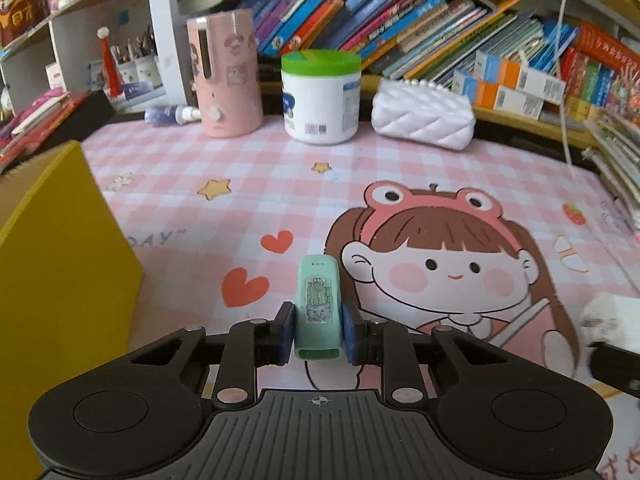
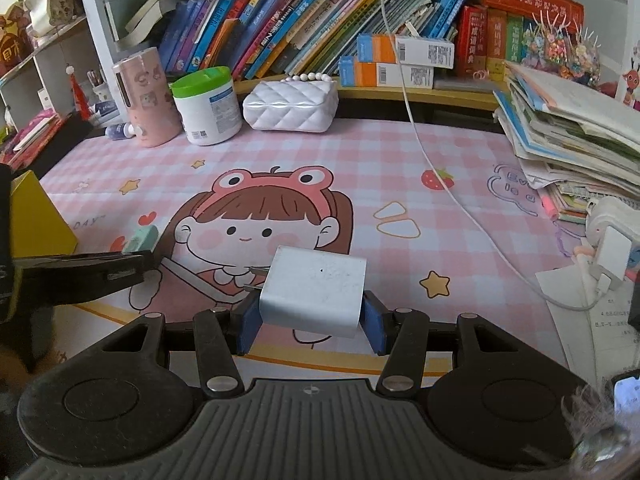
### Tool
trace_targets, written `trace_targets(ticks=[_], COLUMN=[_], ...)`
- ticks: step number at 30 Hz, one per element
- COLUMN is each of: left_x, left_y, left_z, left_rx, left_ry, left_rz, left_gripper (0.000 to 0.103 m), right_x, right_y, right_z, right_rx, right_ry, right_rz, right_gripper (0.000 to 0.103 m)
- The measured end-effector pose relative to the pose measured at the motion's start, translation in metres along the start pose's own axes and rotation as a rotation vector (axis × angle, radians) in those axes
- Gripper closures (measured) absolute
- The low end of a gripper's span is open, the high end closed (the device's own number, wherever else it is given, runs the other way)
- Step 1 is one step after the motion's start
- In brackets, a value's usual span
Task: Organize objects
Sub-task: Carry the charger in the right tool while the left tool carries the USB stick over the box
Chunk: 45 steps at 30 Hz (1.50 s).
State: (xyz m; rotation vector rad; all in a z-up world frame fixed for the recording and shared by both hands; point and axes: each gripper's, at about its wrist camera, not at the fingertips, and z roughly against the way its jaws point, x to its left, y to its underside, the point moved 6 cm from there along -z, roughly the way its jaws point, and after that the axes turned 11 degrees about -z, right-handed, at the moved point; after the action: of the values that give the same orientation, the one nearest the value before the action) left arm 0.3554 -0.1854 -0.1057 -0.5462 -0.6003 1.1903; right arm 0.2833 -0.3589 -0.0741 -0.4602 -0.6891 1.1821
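Left tongs (image 1: 318, 334) clamp the mint-green correction tape (image 1: 318, 304) and right tongs (image 2: 311, 316) pinch the white charger plug (image 2: 314, 294), both seemingly headed for the yellow box (image 1: 60, 260).

Soft, even daylight fills both views, with only faint shadows on the pink checked mat (image 1: 248, 184). Around that mat, fisheye distortion bows the bookshelf (image 2: 320, 20) behind it. A white block (image 1: 612, 324) at its right edge is blurred.
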Motion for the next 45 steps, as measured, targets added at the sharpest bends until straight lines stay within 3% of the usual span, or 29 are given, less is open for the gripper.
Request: trace_targets(ticks=[14, 34, 45], left_x=[0.002, 0.063, 0.121], left_y=[0.028, 0.113, 0.175], left_z=[0.09, 0.179, 0.229], left_rx=[-0.061, -0.103, -0.088], left_ry=[0.075, 0.042, -0.053], left_rz=[0.02, 0.046, 0.052], left_gripper=[0.08, 0.08, 0.08], right_x=[0.032, 0.108, 0.175], right_y=[0.025, 0.102, 0.168], right_z=[0.021, 0.095, 0.134], right_rx=[-0.003, -0.032, -0.019], right_ry=[0.074, 0.08, 0.028], right_rz=[0.039, 0.105, 0.152], right_gripper=[0.054, 0.054, 0.054])
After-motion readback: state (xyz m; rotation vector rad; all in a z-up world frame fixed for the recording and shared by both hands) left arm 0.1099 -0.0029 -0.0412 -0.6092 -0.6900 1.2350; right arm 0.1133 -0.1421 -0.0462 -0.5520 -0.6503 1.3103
